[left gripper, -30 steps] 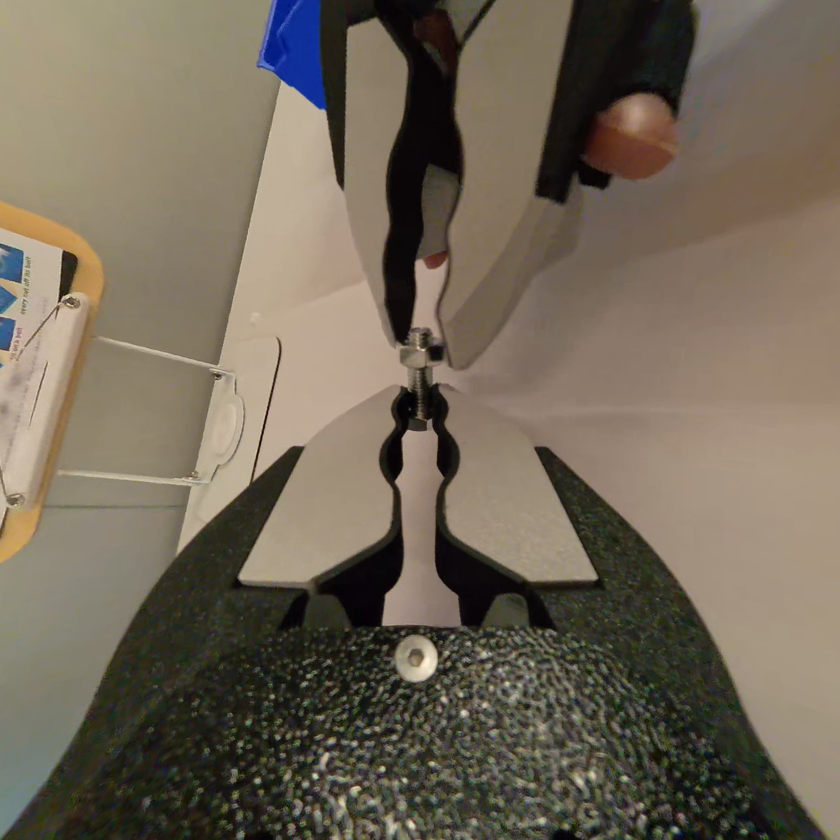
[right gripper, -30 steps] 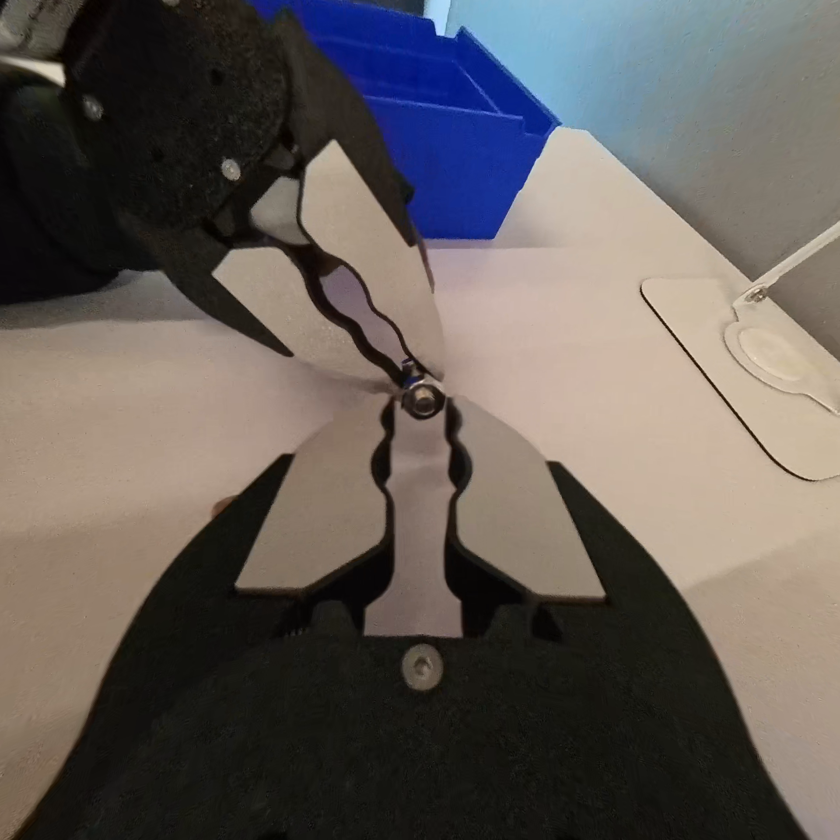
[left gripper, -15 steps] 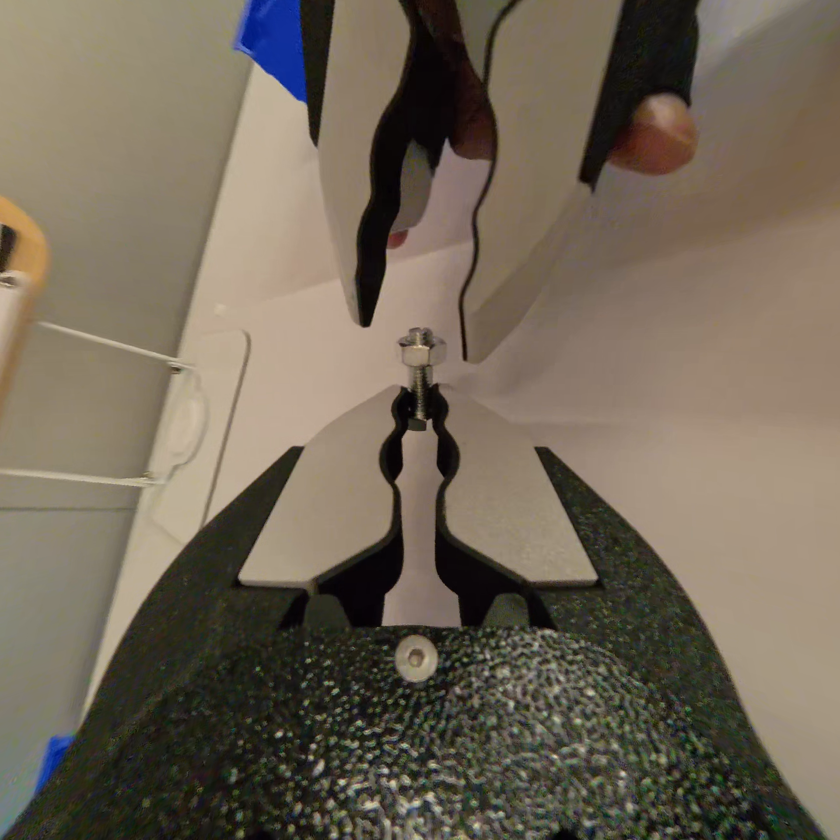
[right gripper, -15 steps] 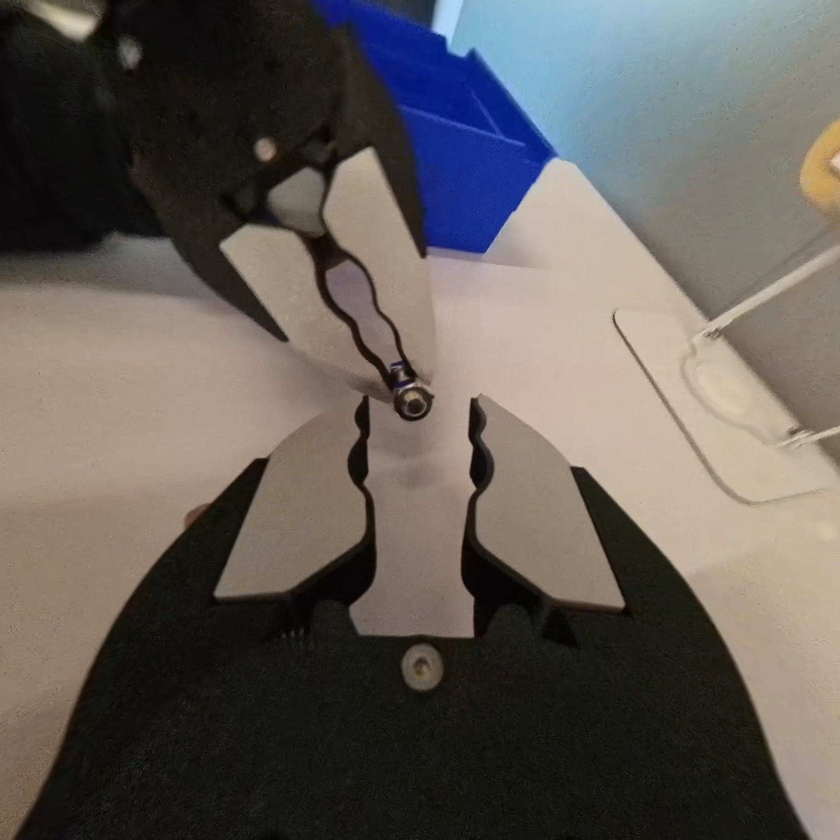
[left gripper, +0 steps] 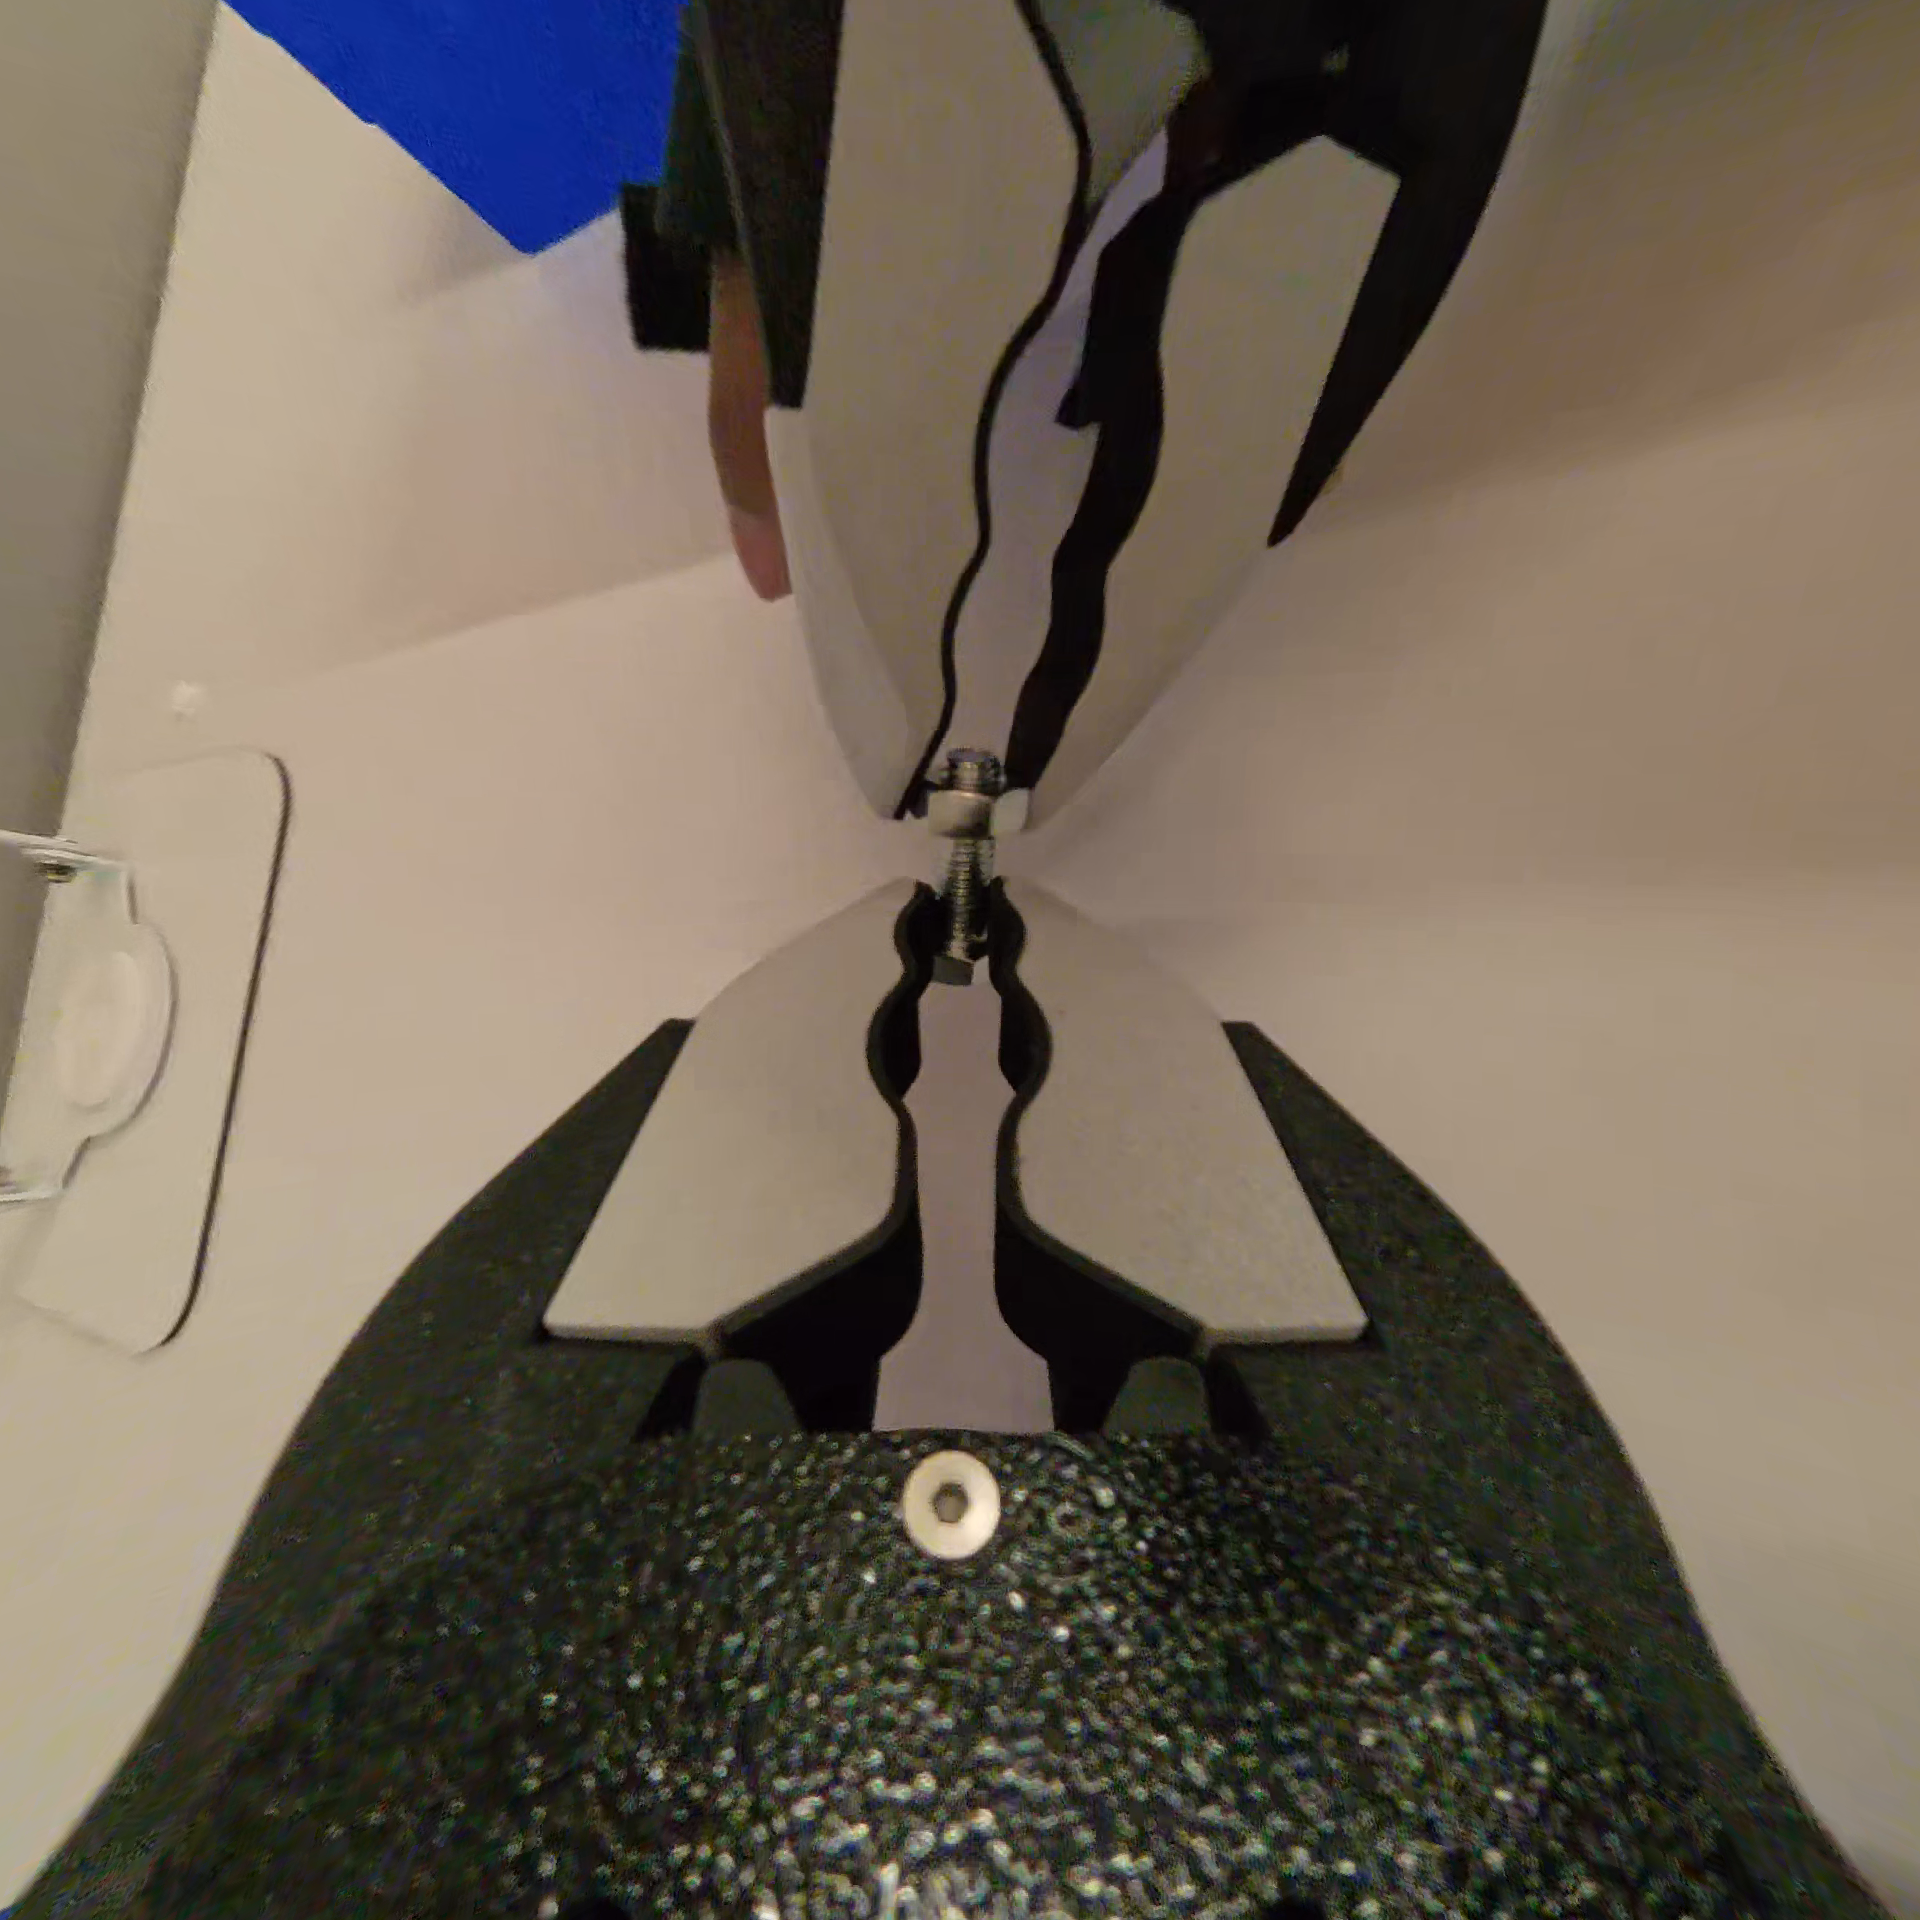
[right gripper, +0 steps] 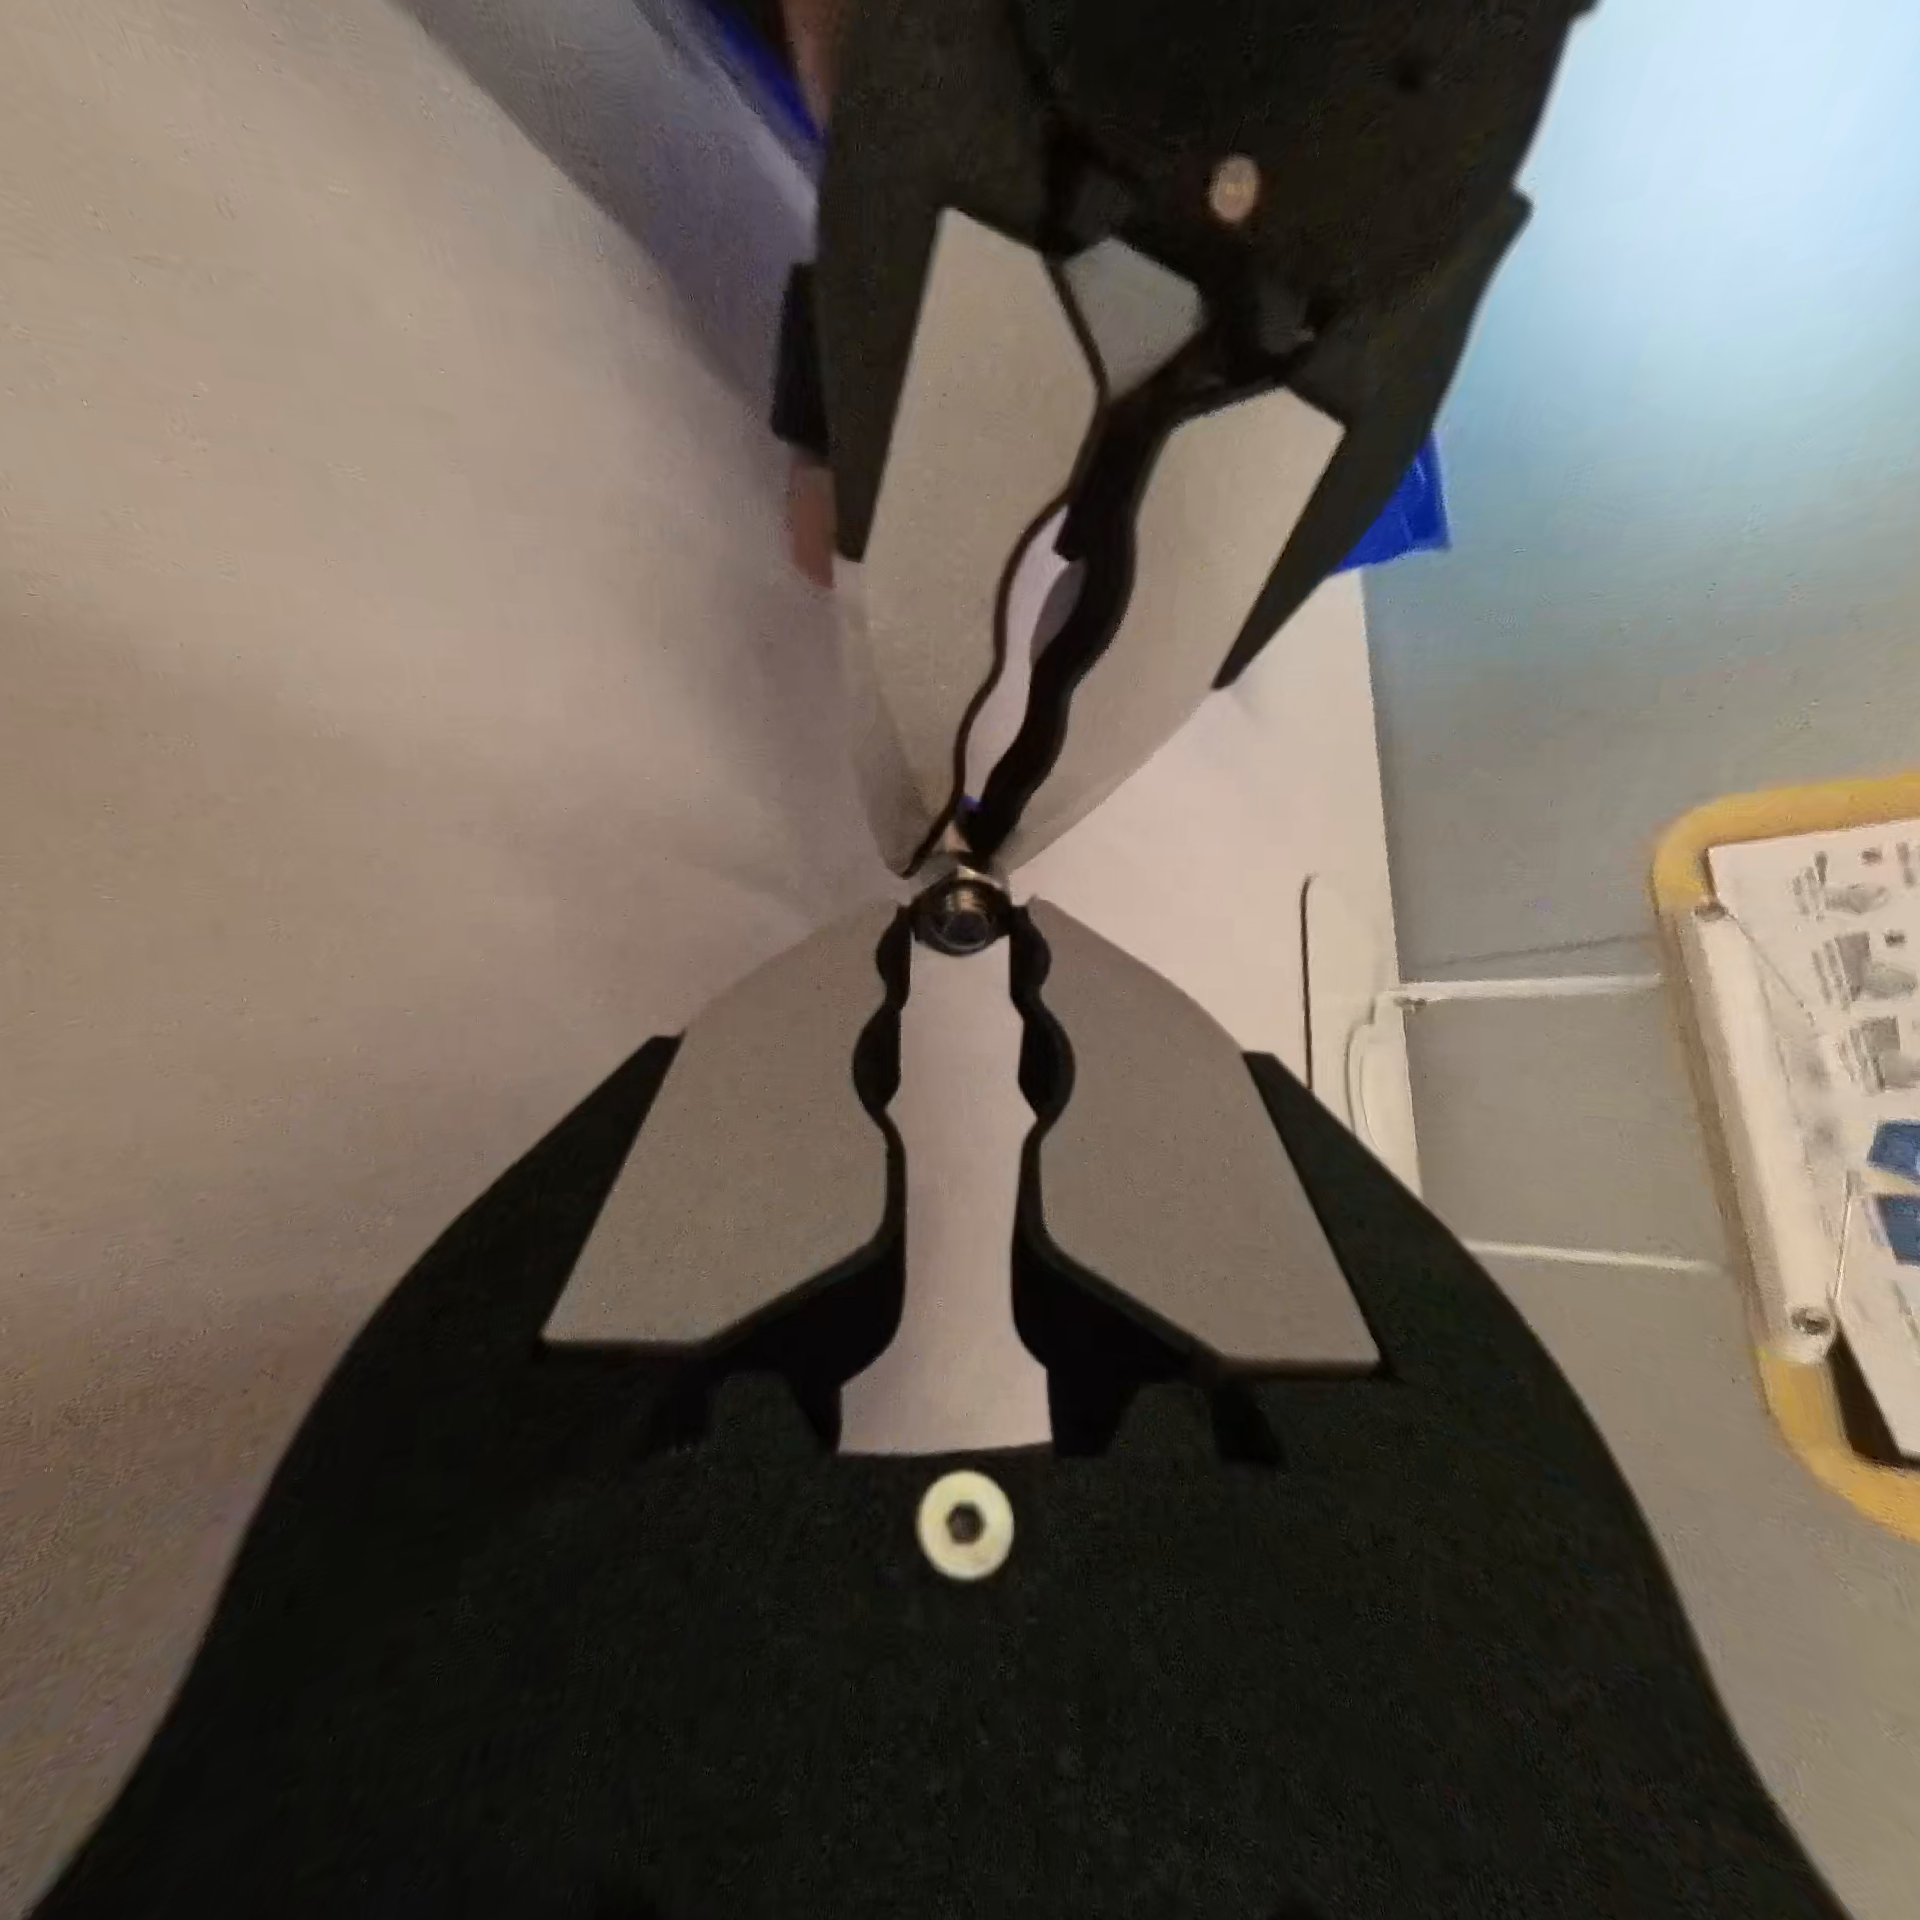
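I see a small steel bolt point(left gripper: 961, 904) pinched by its threaded shank between the fingertips of my left gripper point(left gripper: 958, 914), its head tucked just behind the tips and its far end pointing straight ahead. A steel nut point(left gripper: 971, 812) sits on that far end, and my right gripper point(right gripper: 961, 920) comes in from the opposite side, its fingertips pressed on the nut's sides. Both grippers meet tip to tip over a white table point(left gripper: 1455, 831). Beyond them stands a blue bin point(left gripper: 488, 114); a clear stand base point(left gripper: 156, 1039) lies to my left gripper's left.
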